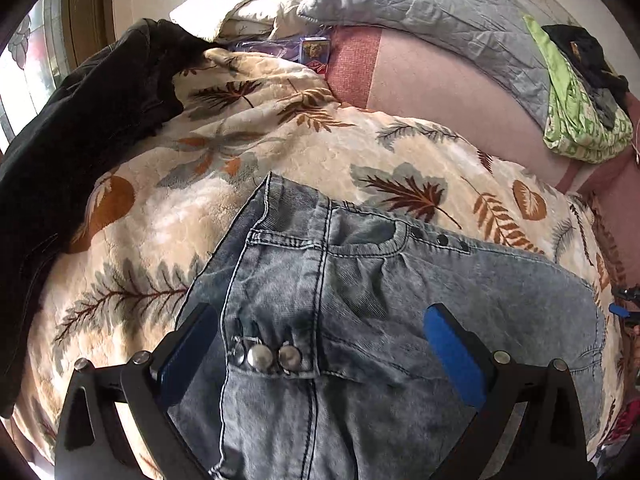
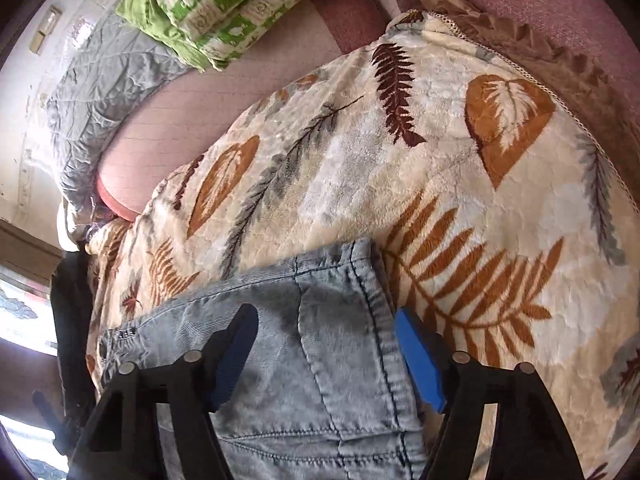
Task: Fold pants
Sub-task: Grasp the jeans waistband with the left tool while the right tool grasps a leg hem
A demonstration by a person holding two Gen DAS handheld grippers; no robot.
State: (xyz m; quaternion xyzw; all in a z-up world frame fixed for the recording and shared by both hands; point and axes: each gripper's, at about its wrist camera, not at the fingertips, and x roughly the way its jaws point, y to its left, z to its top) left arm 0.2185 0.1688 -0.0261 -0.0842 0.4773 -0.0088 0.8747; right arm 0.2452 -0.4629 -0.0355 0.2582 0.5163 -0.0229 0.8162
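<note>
Jeans point(image 1: 340, 300) lie on the leaf blanket point(image 1: 280, 140), waist end under my claws, left claw point(image 1: 320, 344) and right claw point(image 2: 326, 344) both spread wide, gripping nothing, so I judge folding barely begun.

Left hand-held gripper point(image 1: 320, 354), black frame, blue pads point(image 1: 454, 354), silver screws point(image 1: 499, 356)

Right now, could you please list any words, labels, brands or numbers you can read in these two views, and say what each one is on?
No text can be read in either view.
Small printed box behind the leaf-print blanket: colourful print, too small and blurred to read.
Green-and-white patterned cloth: shapes only, no legible letters.
Metal snap buttons on the jeans: no marking can be made out.
</note>
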